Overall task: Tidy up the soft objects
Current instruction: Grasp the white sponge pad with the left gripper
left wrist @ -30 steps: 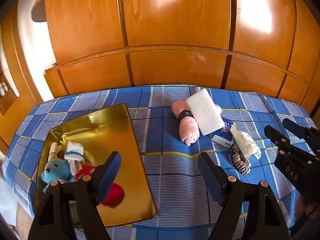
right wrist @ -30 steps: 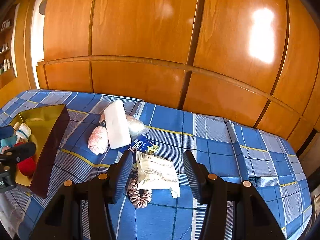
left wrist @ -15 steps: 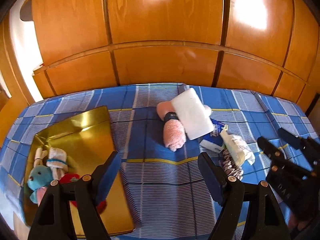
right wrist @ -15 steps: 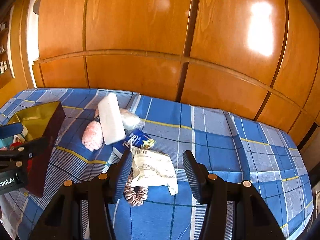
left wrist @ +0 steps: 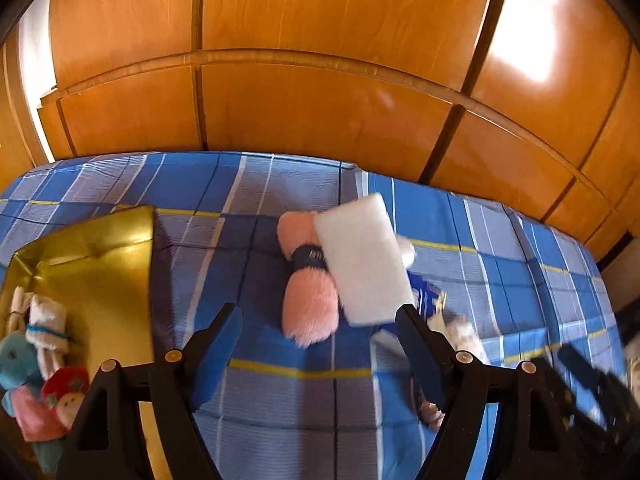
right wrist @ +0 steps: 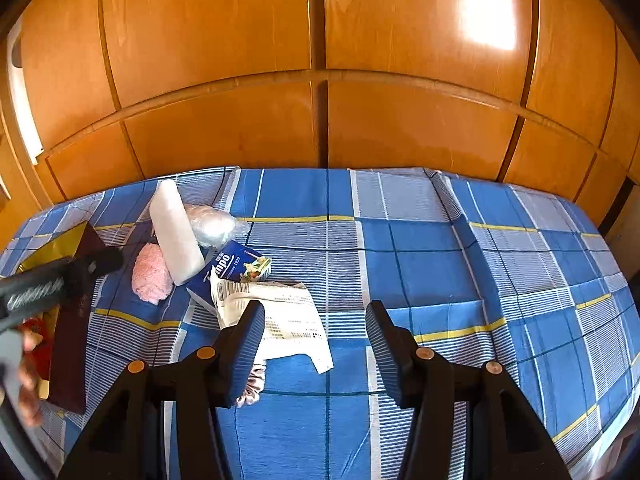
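A fluffy pink roll (left wrist: 308, 304) (right wrist: 152, 278) with a dark band lies on the blue checked cloth, and a white foam block (left wrist: 362, 264) (right wrist: 176, 232) leans across it. My left gripper (left wrist: 320, 324) hovers just short of the roll, jaws opening, nothing between them. At the left, a gold tray (left wrist: 96, 264) holds a blue plush (left wrist: 16, 360), a rolled white cloth (left wrist: 50, 320) and a red doll (left wrist: 66, 396). My right gripper (right wrist: 316, 332) is open over a white paper packet (right wrist: 280, 320). A pink scrunchie (right wrist: 252, 384) lies under its left finger.
A blue tissue pack (right wrist: 224, 272) and a clear plastic bundle (right wrist: 210, 224) lie beside the foam block. Wooden wardrobe doors (left wrist: 320, 80) stand right behind the bed. The cloth to the right (right wrist: 500, 280) is bare. The left gripper's arm (right wrist: 56, 280) crosses the right wrist view.
My left gripper has swung right from the gold tray toward the pink roll, jaws slightly wider. The right gripper has drifted over the paper packet and rolled a little.
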Demonstrator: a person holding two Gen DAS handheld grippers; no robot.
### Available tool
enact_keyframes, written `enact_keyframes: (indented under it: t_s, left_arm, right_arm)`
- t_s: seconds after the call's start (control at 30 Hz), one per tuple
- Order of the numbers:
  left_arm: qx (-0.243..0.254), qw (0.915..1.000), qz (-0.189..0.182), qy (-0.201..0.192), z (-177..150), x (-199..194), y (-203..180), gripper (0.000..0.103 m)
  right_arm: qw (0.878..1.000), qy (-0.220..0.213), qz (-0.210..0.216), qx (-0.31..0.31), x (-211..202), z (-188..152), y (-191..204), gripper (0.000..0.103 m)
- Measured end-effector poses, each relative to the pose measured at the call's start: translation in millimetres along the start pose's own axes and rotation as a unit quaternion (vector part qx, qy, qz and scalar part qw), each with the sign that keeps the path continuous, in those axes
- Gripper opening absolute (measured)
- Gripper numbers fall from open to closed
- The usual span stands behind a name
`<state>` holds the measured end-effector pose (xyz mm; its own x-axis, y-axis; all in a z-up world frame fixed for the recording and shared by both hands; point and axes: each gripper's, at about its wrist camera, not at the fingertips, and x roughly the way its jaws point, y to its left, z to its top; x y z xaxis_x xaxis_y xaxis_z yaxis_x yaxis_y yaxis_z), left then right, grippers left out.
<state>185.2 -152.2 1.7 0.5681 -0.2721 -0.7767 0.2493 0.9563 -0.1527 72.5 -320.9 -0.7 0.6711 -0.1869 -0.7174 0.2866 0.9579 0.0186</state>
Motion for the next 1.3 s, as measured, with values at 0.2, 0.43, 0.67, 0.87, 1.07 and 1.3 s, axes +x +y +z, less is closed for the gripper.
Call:
enact_keyframes:
  t_s: [0.2,0.43,0.67,0.87,1.07,1.3]
  left_arm:
    - [0.005,0.9999,-0.001,-0.009,21,32,-10,0.09]
    - [0.03,0.9994,-0.004,-0.016,39,66,-20,0.059]
    - [0.062,0.9971,-0.044,-0.006,35,61,-28,0.027]
    - [0.089,0.9921,-0.078,-0.041,15,2,-23,0.022]
    - [0.092,0.9882,-0.112,-0.048,-17,-44,-7,0.022]
    - [0.067,0.989,-0.119,-0.056,-50,-86,26,0.022]
  right_arm:
    - [1.0,0.008,0.005,0.007,4,1,-3,0.053]
    - [1.0,0.016,0.008,0.011,10,0,-4,0.053]
    - [0.999,0.016,0.002,0.028,13,0,-14,0.053]
    - [0.998,0.031,0.016,0.059,21,0,-25,0.053]
    - [0.996,0.045,0.021,0.067,28,-5,-24,0.053]
    - [0.996,0.025,0.076,0.051,22,-8,-11,0.053]
